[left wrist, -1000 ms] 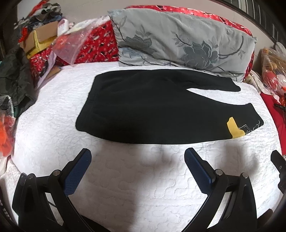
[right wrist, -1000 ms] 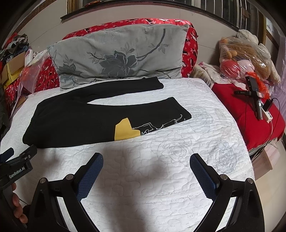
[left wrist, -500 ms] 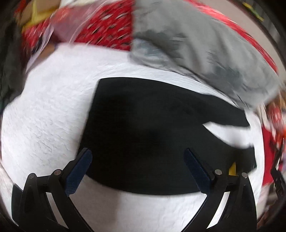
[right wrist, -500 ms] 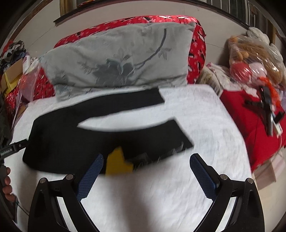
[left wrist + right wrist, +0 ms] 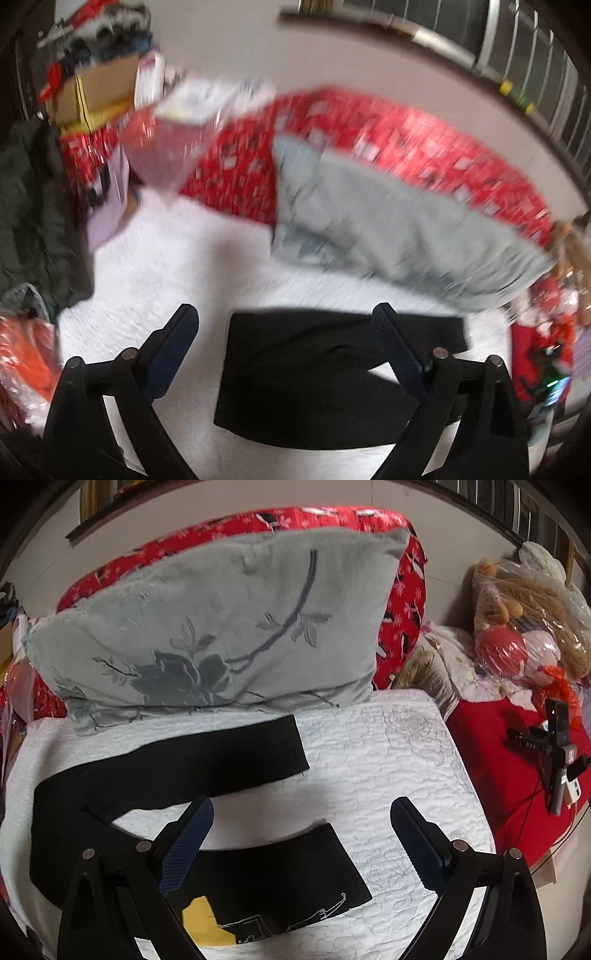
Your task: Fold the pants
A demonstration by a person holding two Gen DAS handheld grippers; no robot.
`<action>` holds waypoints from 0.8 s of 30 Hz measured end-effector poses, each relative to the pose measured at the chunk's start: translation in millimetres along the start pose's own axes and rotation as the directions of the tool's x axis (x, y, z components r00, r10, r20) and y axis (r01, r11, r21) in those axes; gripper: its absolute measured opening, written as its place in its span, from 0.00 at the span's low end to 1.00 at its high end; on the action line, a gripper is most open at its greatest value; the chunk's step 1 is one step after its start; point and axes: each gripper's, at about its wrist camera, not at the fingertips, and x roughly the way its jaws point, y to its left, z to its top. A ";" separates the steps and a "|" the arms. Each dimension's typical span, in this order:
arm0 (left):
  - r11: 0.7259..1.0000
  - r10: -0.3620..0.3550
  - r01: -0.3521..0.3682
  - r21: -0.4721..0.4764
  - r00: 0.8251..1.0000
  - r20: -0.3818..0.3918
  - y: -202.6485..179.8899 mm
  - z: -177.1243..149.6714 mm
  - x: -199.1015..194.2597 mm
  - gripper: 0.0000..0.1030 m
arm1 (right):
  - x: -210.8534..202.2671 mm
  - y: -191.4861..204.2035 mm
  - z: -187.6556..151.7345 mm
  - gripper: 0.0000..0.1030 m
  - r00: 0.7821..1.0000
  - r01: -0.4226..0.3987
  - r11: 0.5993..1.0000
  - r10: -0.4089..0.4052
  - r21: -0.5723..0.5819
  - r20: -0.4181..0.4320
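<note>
Black pants (image 5: 155, 775) carry a yellow patch (image 5: 207, 921) and thin white line art (image 5: 295, 919). The quilt (image 5: 388, 760) is white with stitched swirls. A grey pillow (image 5: 221, 627) shows darker grey flowers; behind it, red bedding (image 5: 402, 602) has pale speckles.

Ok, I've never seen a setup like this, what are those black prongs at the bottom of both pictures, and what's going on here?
Each picture comes from a camera mounted on a handheld gripping tool; a person holds one in each hand. The prongs are each tool's two fingers. The left tool and right tool are both open and hold nothing. They hover over black pants spread flat on a white quilted bed, legs apart, with a yellow patch on the nearer leg. A grey floral pillow leans against the red headboard. The left view is blurry.
</note>
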 end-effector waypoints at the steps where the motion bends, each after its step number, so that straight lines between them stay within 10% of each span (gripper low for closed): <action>1: 1.000 -0.002 0.002 0.009 1.000 0.022 -7.1 5.5 -22.6 0.93 | -7.6 0.4 -0.3 0.94 1.000 -0.004 1.000 0.004 0.001 0.012; 7: 0.993 0.035 -0.055 0.103 0.982 0.186 -50.3 25.7 -139.6 0.93 | -57.4 -2.3 -6.1 0.94 0.997 -0.037 0.999 0.038 -0.023 0.074; 19: 0.991 0.057 -0.109 0.084 0.881 0.469 -73.2 44.5 -318.9 0.94 | -173.2 -25.8 11.6 0.95 0.962 -0.027 0.999 0.033 -0.028 0.270; 24: 0.988 0.050 -0.103 0.112 0.913 0.404 -60.0 44.8 -268.6 0.97 | -188.7 -29.4 19.5 0.96 0.952 -0.025 0.999 0.031 -0.025 0.303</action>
